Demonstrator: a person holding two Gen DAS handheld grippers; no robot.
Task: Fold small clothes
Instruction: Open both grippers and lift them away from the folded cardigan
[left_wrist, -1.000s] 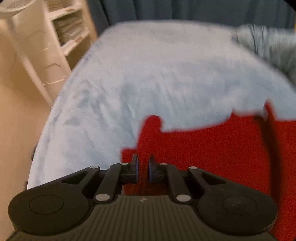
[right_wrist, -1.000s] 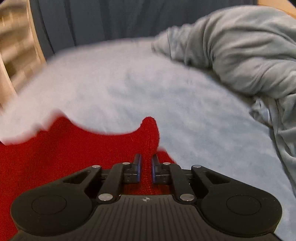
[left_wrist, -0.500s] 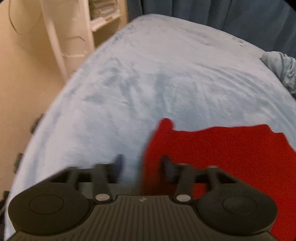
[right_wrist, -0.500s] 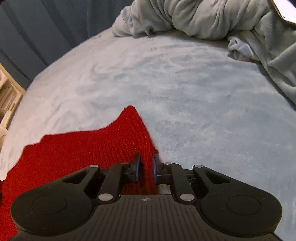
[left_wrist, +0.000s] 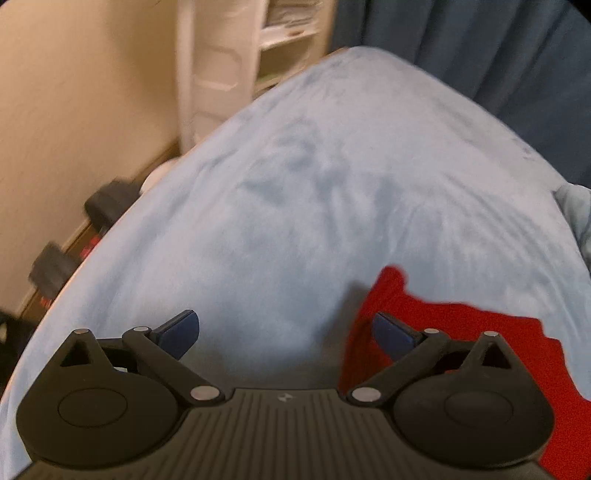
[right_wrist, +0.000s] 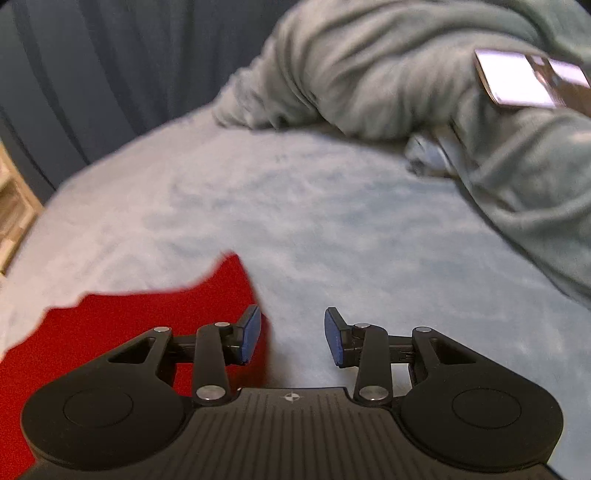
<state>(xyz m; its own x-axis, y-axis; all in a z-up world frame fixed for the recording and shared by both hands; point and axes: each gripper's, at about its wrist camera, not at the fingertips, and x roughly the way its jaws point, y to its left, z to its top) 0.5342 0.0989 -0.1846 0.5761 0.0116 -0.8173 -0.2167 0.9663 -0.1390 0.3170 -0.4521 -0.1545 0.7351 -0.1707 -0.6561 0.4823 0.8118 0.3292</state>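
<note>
A red knitted garment (left_wrist: 465, 332) lies flat on the pale blue bed cover (left_wrist: 314, 206). In the left wrist view it fills the lower right, its pointed corner just beyond the right finger. My left gripper (left_wrist: 286, 332) hangs over the cover with its jaws opening wide and nothing between them. In the right wrist view the red garment (right_wrist: 147, 317) lies at the lower left, its corner beside the left finger. My right gripper (right_wrist: 291, 338) is opening too, only bare bed cover (right_wrist: 314, 229) between its blue pads.
A rumpled grey-green blanket (right_wrist: 424, 85) is heaped at the back right of the bed, with a phone (right_wrist: 524, 81) lying on it. A white shelf unit (left_wrist: 236, 55) stands past the bed's far left corner. Dark dumbbells (left_wrist: 77, 236) lie on the floor at the left edge. Dark blue curtains (left_wrist: 480, 48) hang behind.
Both grippers were shut on corners of the red garment; both have let go and spread apart. The garment now lies flat, and each gripper has shifted outward off its corner.
</note>
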